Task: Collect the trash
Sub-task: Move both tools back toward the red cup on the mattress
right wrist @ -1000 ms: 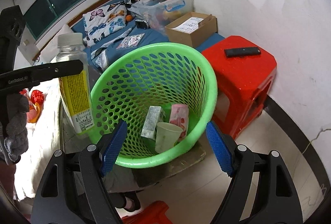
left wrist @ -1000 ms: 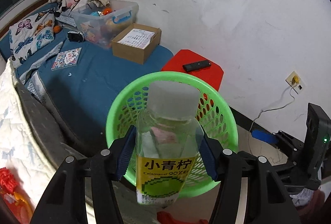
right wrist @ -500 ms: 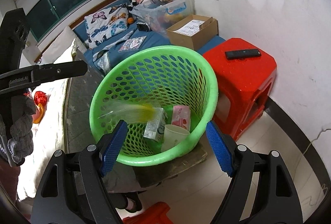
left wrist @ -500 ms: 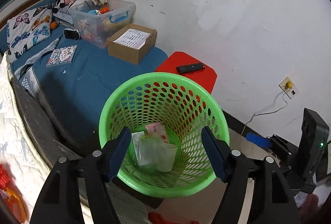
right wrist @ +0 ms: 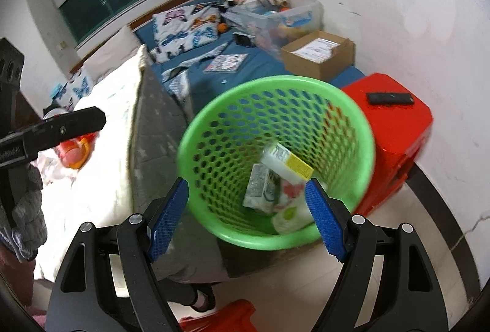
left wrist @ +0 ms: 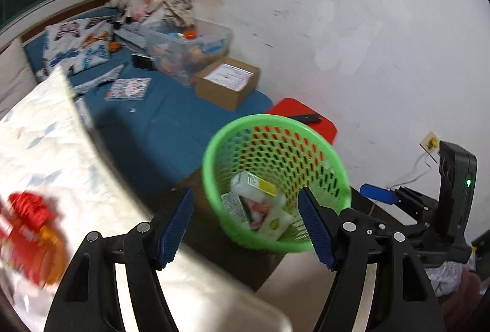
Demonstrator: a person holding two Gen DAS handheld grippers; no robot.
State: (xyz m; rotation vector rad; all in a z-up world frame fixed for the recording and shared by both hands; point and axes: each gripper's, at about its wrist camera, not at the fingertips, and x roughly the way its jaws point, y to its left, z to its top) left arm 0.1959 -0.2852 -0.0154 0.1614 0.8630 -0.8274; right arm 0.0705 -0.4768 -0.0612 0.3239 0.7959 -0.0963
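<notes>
the left claw [left wrist: 245, 226] is released, its blue pads well apart after just spreading wider, and nothing sits between them. it holds nothing. the right claw [right wrist: 246, 218] is also released and empty, its pads wide apart too.

the green basket [right wrist: 211, 129] is the big thing in the middle. in the right wrist view the right claw hangs over the near rim of the basket, one pad outside its left wall and one pad over its inside. in the left wrist view the basket sits just past the left claw's right pad.

inside the basket lies the trash. the bottle with the yellow label [right wrist: 288, 163] lies tilted on top, down in the basket. a small grey carton [right wrist: 260, 189] leans beside it. a pink wrapper [right wrist: 291, 189] and a white and green pack [right wrist: 289, 214] lie under them, partly hidden.

the pictures are blurry, so small print cannot be read. the basket's bottom is hidden by its near wall.

a red stool [right wrist: 395, 123] stands just to the right of the basket, with a black remote [right wrist: 390, 98] on top. the bed [left wrist: 159, 123] runs behind and left of the basket. bare floor [right wrist: 291, 286] shows in front of the basket.
</notes>
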